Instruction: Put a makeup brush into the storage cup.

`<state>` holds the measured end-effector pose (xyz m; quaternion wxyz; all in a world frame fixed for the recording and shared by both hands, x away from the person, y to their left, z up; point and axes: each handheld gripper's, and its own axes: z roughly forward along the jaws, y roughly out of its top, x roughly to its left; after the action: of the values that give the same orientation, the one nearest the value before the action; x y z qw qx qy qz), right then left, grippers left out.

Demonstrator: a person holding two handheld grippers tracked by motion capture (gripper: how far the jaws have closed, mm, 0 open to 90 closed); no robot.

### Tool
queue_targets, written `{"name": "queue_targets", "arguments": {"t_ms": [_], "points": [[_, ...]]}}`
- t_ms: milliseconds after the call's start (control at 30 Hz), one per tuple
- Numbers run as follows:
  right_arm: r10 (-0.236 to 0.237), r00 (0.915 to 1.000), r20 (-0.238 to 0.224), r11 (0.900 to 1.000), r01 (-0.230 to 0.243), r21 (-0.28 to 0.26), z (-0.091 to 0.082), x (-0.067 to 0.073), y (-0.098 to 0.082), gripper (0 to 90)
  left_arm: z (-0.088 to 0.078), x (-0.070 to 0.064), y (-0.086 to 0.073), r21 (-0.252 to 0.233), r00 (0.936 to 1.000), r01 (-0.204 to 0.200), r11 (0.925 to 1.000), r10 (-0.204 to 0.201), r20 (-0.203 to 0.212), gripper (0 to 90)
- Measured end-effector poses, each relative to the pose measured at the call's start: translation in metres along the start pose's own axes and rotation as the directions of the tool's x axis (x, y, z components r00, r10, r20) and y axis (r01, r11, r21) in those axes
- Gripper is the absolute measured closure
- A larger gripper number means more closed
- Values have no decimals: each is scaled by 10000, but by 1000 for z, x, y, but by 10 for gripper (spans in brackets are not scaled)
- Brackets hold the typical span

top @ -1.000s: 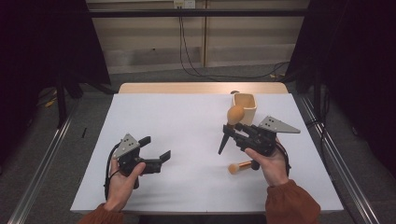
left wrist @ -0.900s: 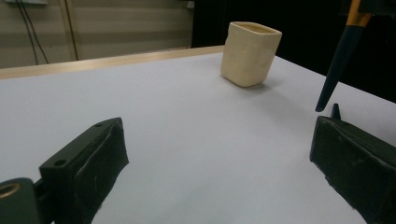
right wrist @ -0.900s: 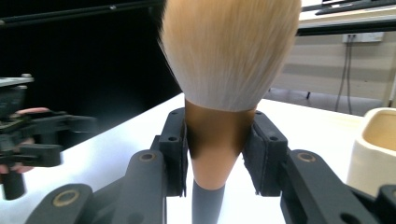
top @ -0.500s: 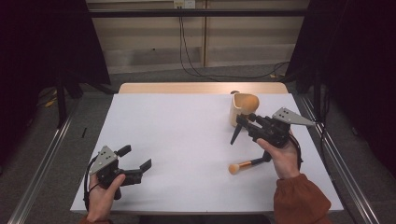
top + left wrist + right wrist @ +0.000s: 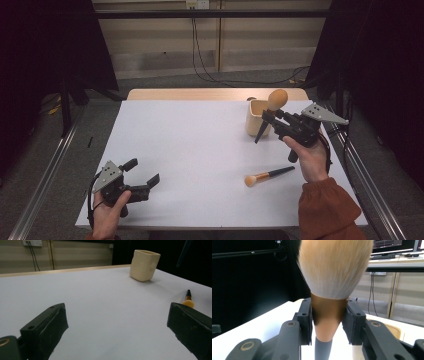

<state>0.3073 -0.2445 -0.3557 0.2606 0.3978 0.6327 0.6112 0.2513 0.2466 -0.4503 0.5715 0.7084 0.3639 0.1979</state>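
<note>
Aloft, big brush [image 5: 272, 107] in right claw [image 5: 270, 117].

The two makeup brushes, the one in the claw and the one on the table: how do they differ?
The big brush is clamped in the right claw, raised by the cup, bristles up. The small brush lies flat on the table, untouched, with a slimmer head. Both have orange-tan bristles and dark handles.

Big brush [image 5: 335, 270] tip cut off by top edge.

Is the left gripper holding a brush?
No, the left gripper stands open with nothing between its jaws, above the bare white table.
</note>
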Motion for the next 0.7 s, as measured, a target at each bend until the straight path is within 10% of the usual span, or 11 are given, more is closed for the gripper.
{"name": "queue_targets", "arguments": {"t_ms": [700], "points": [[-349,9961,805,9984,383,-411,19,-39,52,637,-1,0,-4,232,9998,-196,9995,198,-65,22]]}}
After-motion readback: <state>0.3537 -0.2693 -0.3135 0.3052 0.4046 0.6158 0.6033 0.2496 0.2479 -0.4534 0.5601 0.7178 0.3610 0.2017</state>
